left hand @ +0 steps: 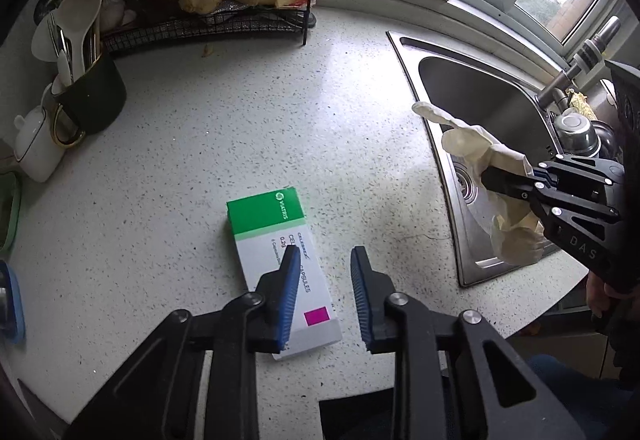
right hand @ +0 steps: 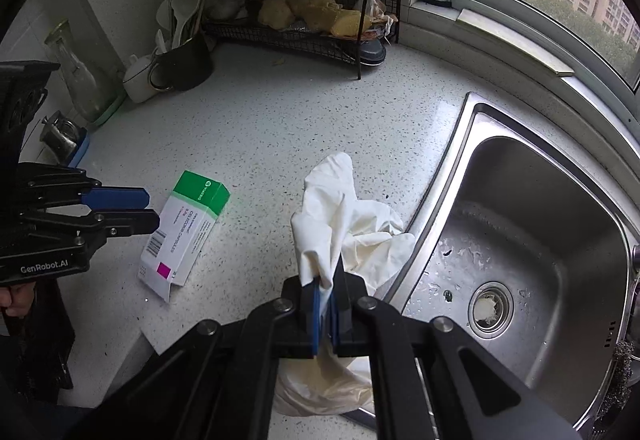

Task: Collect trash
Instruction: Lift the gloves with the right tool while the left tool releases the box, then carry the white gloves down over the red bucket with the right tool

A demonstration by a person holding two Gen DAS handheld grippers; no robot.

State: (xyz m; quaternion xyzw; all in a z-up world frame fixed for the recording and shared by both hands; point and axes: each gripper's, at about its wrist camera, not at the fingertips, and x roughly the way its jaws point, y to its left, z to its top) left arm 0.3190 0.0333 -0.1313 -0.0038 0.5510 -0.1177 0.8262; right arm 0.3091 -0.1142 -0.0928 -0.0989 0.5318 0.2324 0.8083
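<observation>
Counter: speckled white worktop [left hand: 200,143] beside steel sink [right hand: 520,167].
Right gripper [right hand: 326,304]: clamped on white glove [right hand: 340,215].
Left gripper [left hand: 326,272]: parted, empty, over medicine box [left hand: 264,215] lying flat.
</observation>
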